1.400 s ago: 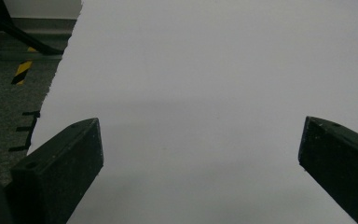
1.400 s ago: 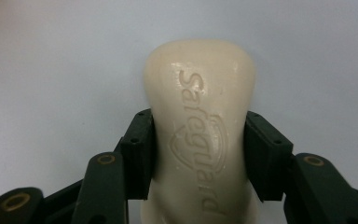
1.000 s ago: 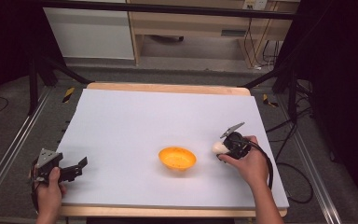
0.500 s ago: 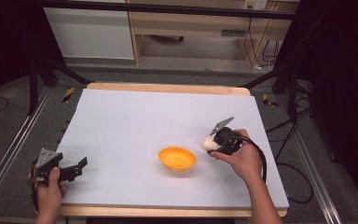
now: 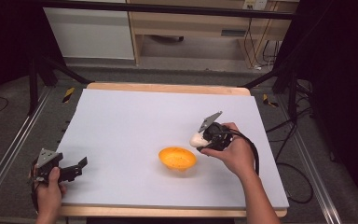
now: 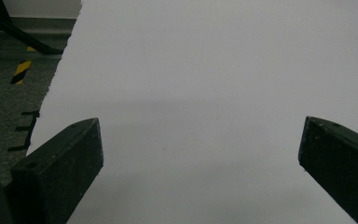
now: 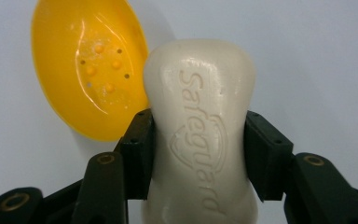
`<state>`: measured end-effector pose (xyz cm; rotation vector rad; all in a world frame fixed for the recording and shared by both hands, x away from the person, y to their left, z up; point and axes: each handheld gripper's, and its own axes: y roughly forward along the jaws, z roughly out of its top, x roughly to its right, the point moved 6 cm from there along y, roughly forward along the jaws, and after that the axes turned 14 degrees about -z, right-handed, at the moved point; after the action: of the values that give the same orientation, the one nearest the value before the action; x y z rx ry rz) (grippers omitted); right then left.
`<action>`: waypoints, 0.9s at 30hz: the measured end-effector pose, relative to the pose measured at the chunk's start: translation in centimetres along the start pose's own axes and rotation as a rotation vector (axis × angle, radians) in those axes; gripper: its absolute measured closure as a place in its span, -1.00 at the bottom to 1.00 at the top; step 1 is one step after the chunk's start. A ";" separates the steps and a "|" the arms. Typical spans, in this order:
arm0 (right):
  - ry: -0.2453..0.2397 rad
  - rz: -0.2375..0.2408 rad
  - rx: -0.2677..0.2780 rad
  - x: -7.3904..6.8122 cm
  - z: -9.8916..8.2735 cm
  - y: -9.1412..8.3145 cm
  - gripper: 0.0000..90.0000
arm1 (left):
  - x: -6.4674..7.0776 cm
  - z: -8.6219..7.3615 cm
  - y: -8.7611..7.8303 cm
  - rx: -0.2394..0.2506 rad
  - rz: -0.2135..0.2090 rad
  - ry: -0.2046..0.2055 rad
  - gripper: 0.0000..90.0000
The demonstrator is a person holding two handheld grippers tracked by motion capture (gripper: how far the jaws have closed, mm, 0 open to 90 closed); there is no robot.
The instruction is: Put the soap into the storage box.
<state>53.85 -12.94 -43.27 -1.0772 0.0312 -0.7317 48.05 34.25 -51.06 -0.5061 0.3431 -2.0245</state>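
A cream bar of soap (image 7: 198, 126) stamped "Safeguard" is clamped between the two black jaws of my right gripper (image 7: 198, 154). In the high view that gripper (image 5: 205, 137) hangs above the white table sheet (image 5: 135, 121), just right of an oval orange soap dish (image 5: 177, 158), with the soap (image 5: 196, 139) at its tip. The dish (image 7: 86, 65) has small bumps and holes in its floor and holds nothing. My left gripper (image 5: 77, 169) rests low at the table's front left corner. Its jaws stand wide apart over bare white sheet (image 6: 205, 93).
The sheet's left edge (image 6: 58, 88) borders grey carpet with yellow-black tape (image 6: 21, 71). Metal rails (image 5: 9, 154) run along both sides of the table. A cable (image 5: 289, 186) trails from the right gripper past the table's right edge. Cabinets (image 5: 186, 28) stand behind.
My right gripper has carried the soap leftward and a little up, from the table's right part to just beside the orange dish. The left gripper has stayed still.
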 end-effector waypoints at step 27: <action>-0.189 0.118 0.063 -4.5 4.6 0.7 0.11 | 0.0 0.0 0.0 0.003 -0.001 -0.003 -1.00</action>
<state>52.44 -6.63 -42.97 -1.0704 -0.0886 -0.5196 48.06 34.29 -51.04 -0.5069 0.3384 -2.0244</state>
